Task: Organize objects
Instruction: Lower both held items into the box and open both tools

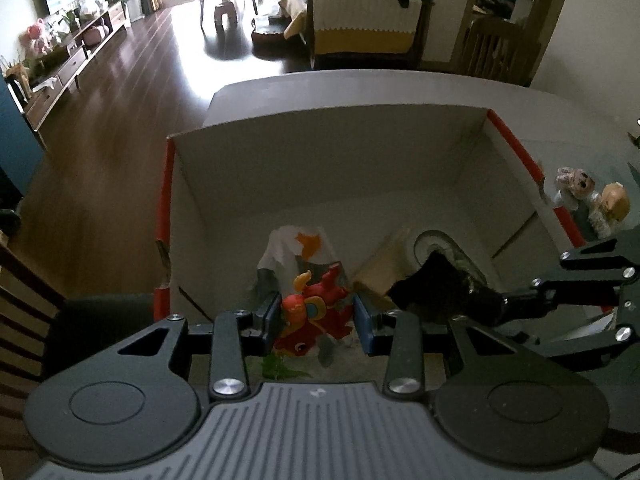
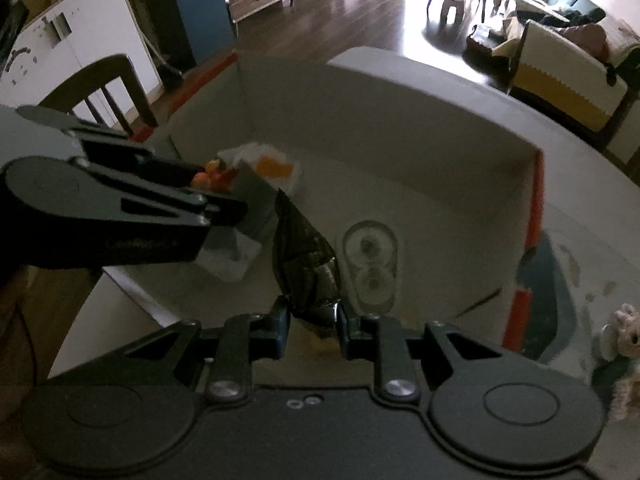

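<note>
Two loads hang over the open cardboard box (image 1: 320, 152) on the table (image 2: 580, 184), I judge for dropping in. My left hand-held gripper (image 1: 316, 316) clamps a red toy (image 1: 316, 312); my right hand-held gripper (image 2: 312, 316) pinches a dark crinkled bag (image 2: 304, 256). The bag's contents are hidden. Figurines (image 1: 588, 196) wait beside the box, partly cut off.

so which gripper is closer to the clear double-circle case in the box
Right. The right gripper, holding a dark bag, is beside the clear case; the left gripper holds a red toy farther away.
</note>
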Motion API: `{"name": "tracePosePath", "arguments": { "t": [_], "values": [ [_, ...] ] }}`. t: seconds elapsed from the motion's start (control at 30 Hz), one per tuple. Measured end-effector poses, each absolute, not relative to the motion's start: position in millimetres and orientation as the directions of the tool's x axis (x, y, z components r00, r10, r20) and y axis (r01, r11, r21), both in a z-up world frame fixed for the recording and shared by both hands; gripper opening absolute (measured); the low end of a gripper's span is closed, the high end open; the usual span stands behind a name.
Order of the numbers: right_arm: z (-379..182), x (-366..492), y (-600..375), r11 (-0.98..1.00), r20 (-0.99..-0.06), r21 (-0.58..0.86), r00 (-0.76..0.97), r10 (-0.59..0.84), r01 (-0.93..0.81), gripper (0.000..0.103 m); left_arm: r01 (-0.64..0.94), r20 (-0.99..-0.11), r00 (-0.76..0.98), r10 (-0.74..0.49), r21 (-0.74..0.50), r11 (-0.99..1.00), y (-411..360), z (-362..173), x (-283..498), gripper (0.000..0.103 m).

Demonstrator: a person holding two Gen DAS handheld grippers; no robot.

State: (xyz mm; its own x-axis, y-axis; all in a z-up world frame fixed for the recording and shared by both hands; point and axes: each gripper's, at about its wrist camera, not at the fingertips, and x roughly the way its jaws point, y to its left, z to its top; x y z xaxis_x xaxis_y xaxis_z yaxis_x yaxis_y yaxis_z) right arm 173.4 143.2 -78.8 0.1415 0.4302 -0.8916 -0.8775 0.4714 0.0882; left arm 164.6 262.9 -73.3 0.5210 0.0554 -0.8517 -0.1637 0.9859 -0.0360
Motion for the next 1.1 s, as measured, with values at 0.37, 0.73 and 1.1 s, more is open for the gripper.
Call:
{"name": "tracePosePath", "arguments": {
  "t": [0.37, 0.73, 1.1],
  "values": [
    [-77, 179, 139, 0.47, -0.89, 0.124, 0.112, 0.442, -0.874, 0.028, -0.161, -0.868, 0.494, 0.046, -0.039, 0.986, 260, -89, 171, 0.038],
    [-71, 181, 136, 0.482, -0.879, 0.127, 0.127, 0.46, -0.867, 0.042, -0.162, -0.862, 0.503, 0.068, -0.016, 0.987, 250, -86, 167, 0.054],
    [-51, 176, 115, 0.471, -0.852, 0.107, 0.163, 0.497, -0.875, 0.057, -0.186, -0.832, 0.544, 0.104, 0.001, 0.983, 241, -58, 159, 0.065]
  ]
}}
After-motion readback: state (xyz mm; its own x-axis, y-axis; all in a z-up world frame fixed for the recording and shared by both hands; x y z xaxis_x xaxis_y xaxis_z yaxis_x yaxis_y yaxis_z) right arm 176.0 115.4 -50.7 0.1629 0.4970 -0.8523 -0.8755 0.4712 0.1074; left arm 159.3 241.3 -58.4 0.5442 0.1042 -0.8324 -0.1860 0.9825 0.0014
